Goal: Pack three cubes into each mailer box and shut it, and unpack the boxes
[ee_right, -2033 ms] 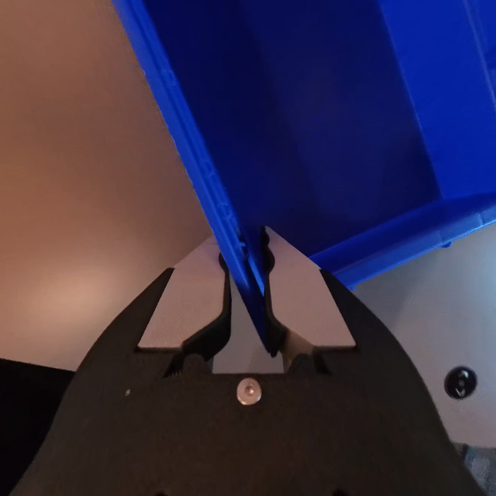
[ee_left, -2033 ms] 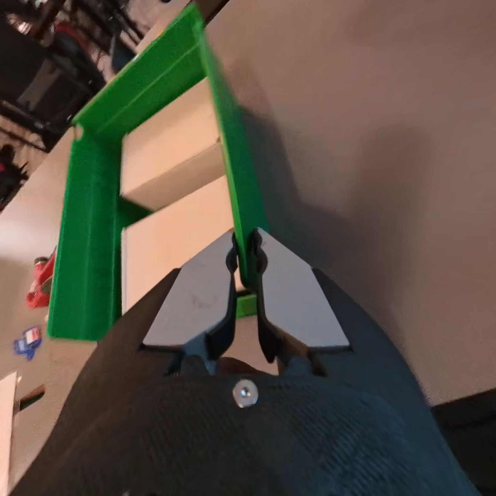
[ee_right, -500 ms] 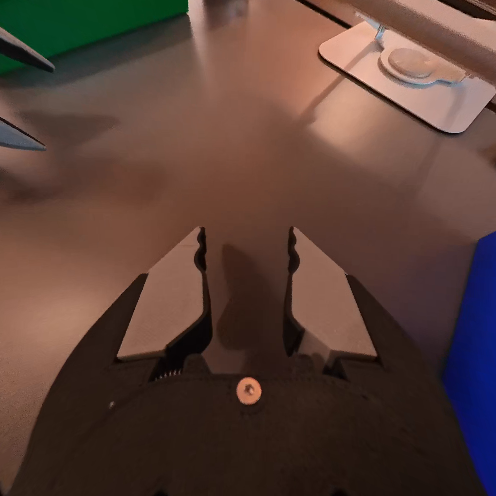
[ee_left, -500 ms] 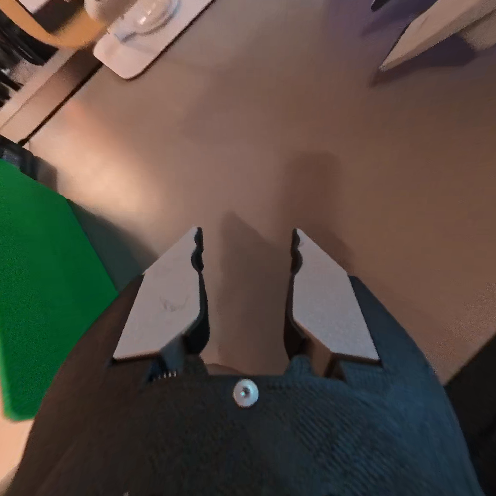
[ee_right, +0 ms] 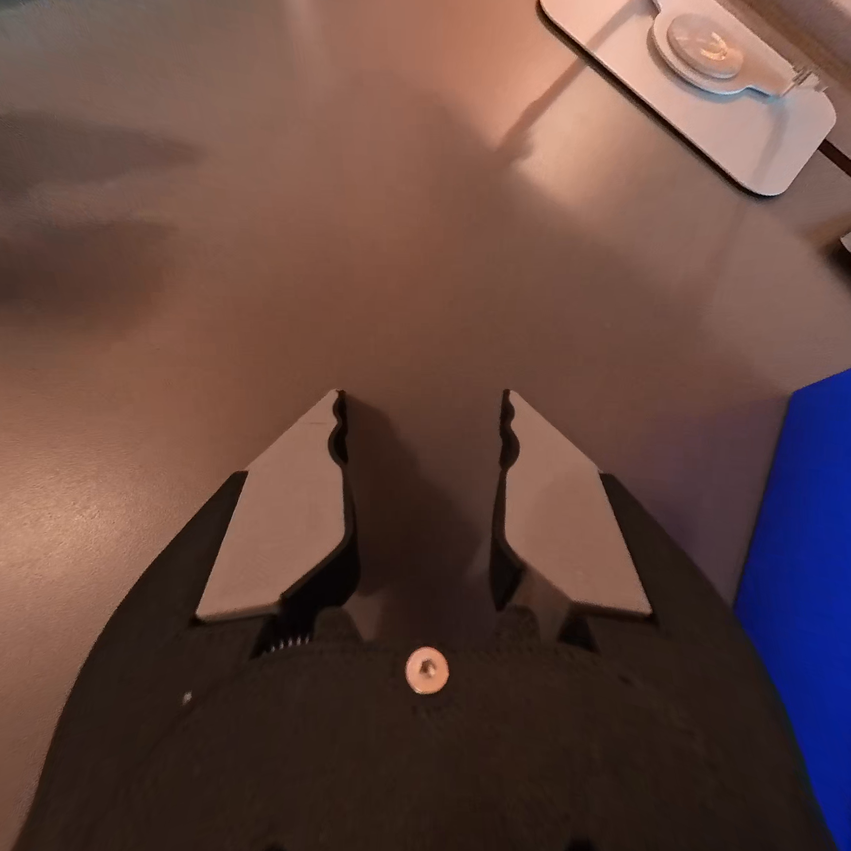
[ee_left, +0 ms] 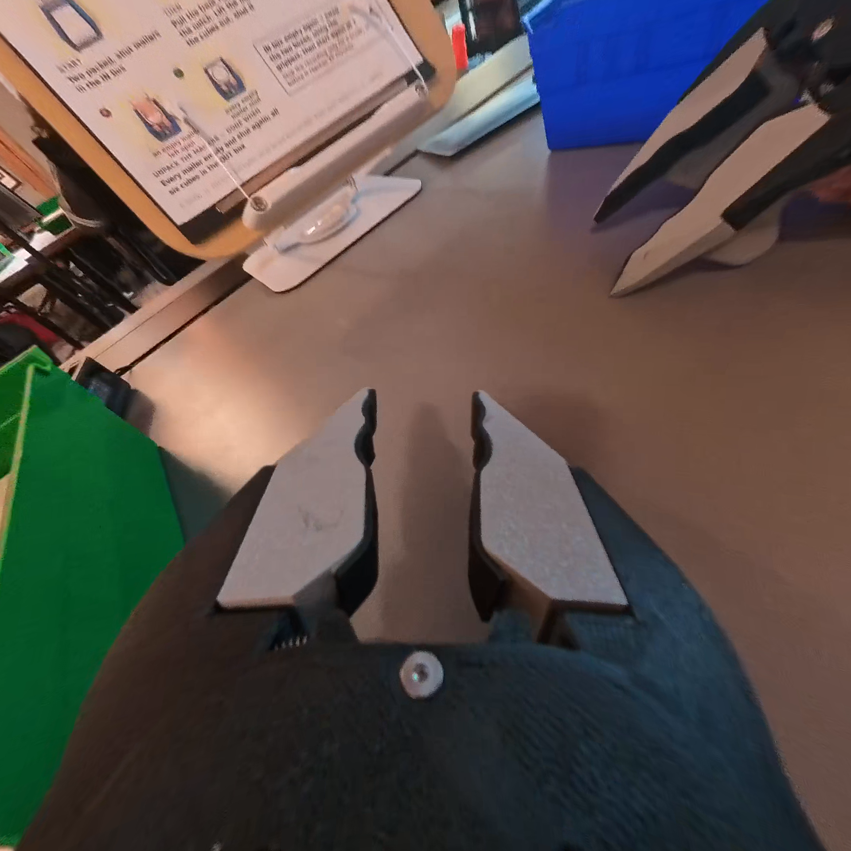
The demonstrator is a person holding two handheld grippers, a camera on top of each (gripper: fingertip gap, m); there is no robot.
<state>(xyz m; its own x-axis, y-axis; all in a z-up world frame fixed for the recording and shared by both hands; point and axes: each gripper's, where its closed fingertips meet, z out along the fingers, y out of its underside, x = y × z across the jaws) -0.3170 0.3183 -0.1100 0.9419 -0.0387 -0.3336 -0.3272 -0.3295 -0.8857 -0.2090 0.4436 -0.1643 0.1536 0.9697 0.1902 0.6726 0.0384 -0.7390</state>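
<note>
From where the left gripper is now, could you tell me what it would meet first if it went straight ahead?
The left gripper is open and empty, pointing low across the bare table. It would probably touch the tabletop first; if it cleared that, the white stand base lies beyond, slightly left. Depth is uncertain.

Green bin cut by left edge; blue bin cut by right edge; screen blurred.

We see the left gripper angled low, its grey fingers parted with nothing between them. The right gripper points downward, fingers spread wider (also empty). In the left wrist view, the right gripper appears at the upper right, tips slanting down and leftward.
</note>
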